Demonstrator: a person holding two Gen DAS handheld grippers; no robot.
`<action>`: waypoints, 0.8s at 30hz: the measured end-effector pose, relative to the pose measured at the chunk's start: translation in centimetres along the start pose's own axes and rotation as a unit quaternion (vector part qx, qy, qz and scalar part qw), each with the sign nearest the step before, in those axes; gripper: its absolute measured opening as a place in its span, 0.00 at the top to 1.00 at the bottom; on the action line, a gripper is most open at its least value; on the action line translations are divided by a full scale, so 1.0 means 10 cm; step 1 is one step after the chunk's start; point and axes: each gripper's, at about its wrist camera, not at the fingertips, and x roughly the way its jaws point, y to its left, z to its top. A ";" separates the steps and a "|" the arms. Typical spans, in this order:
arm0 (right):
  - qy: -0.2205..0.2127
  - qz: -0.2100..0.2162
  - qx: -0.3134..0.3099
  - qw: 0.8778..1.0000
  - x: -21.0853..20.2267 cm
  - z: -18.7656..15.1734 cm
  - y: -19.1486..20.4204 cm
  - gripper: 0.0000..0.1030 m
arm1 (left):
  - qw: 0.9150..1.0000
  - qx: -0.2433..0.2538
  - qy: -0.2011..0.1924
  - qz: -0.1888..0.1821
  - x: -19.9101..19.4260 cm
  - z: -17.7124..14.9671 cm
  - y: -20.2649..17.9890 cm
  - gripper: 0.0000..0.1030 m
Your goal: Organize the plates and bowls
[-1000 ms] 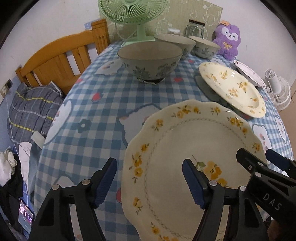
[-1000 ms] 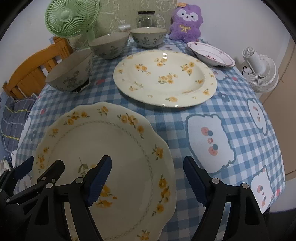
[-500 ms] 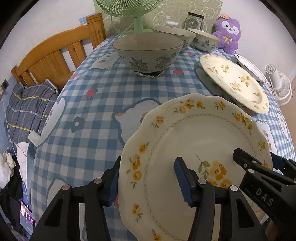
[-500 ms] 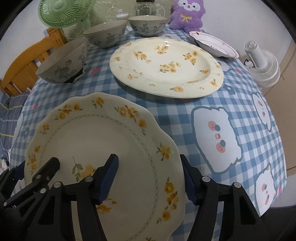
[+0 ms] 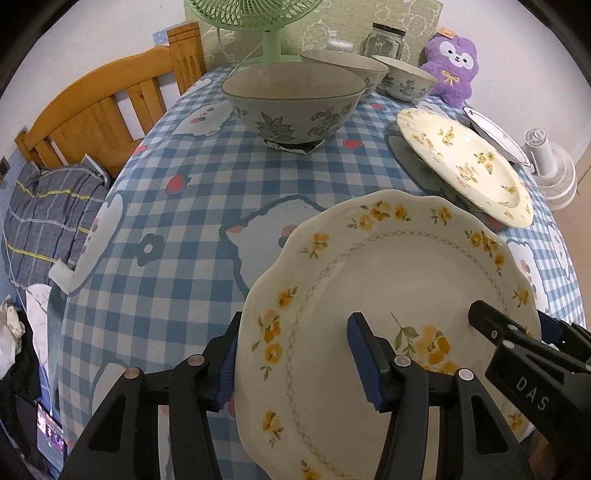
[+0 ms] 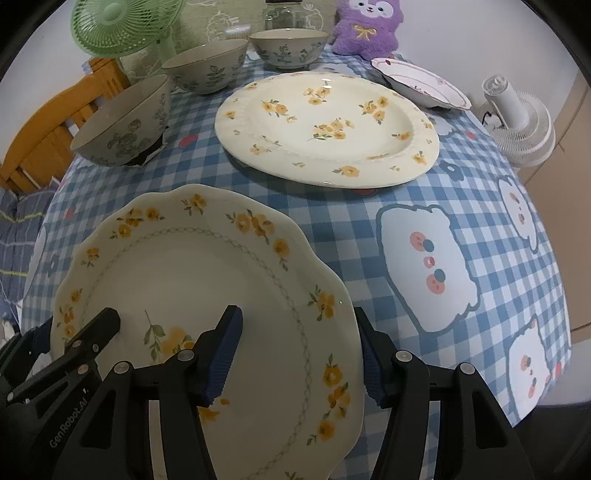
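A scalloped cream plate with yellow flowers (image 5: pixel 399 295) (image 6: pixel 192 280) lies at the table's near edge. My left gripper (image 5: pixel 295 354) straddles its left rim, one finger under the rim and one on top, still a little apart. My right gripper (image 6: pixel 299 358) straddles its right rim the same way. A larger oval yellow-flower plate (image 6: pixel 325 125) (image 5: pixel 465 162) lies behind. Three grey leaf-pattern bowls (image 5: pixel 291 99) (image 6: pixel 207 70) (image 6: pixel 288 46) stand at the back left. A small pink-rimmed plate (image 6: pixel 421 83) is at the back right.
Blue checked tablecloth (image 5: pixel 192 206) covers the table. A green fan (image 6: pixel 122 26), glass jar (image 5: pixel 382 40) and purple plush (image 6: pixel 365 26) stand along the back. A white fan (image 6: pixel 517 122) is off the right edge; a wooden headboard (image 5: pixel 96 114) is at the left.
Both grippers moved forward onto the scalloped plate's opposite rims and their fingers narrowed around them. The plate appears slightly raised or tilted.
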 end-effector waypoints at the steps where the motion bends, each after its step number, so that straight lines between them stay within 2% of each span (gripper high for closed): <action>1: -0.002 0.001 -0.001 1.000 -0.02 0.00 0.00 0.39 | 1.000 0.001 0.002 0.000 -0.01 0.00 0.00 0.46; 12: -0.015 -0.006 0.009 1.000 -0.24 0.05 -0.11 0.39 | 1.000 0.011 -0.020 -0.005 -0.22 0.05 -0.11 0.48; 24: -0.037 -0.008 0.032 0.999 -0.49 0.09 -0.43 0.40 | 0.998 0.034 -0.049 -0.009 -0.46 0.14 -0.39 0.48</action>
